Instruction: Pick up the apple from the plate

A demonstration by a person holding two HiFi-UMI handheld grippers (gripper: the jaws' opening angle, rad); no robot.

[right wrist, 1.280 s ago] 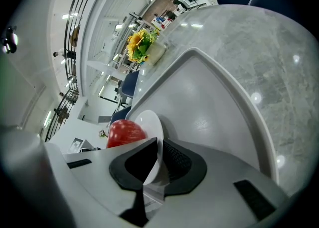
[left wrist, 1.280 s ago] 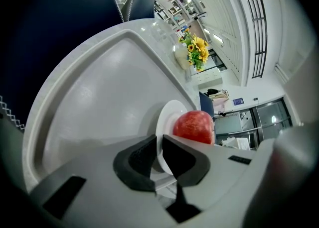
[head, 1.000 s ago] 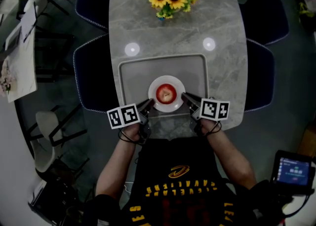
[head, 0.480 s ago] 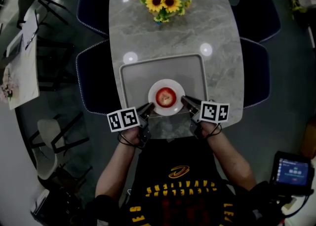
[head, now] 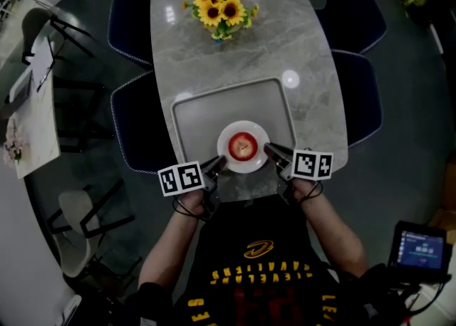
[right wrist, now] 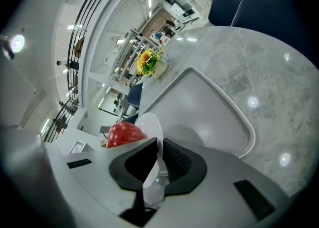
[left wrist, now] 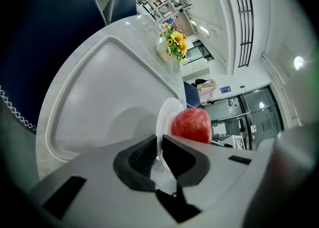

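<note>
A red apple (head: pixel 243 146) sits on a small white plate (head: pixel 243 164), over the near part of a grey tray (head: pixel 196 114). My left gripper (head: pixel 219 164) is shut on the plate's left rim. My right gripper (head: pixel 271 150) is shut on its right rim. In the left gripper view the plate's thin edge (left wrist: pixel 160 122) runs between the jaws of the left gripper (left wrist: pixel 159 148), with the apple (left wrist: pixel 191 125) just beyond. In the right gripper view the plate (right wrist: pixel 149 125) is pinched in the right gripper (right wrist: pixel 159 160), the apple (right wrist: pixel 124 133) to its left. I cannot tell if the plate is off the tray.
The tray lies on an oval marble table (head: pixel 306 54). A vase of sunflowers (head: pixel 219 11) stands at the far end. Dark blue chairs (head: pixel 360 97) flank the table on both sides. The table's near edge is close behind both grippers.
The head camera has shifted, so the table shows slightly turned and farther off. Both grippers stay at the plate's two sides, with the apple still on it.
</note>
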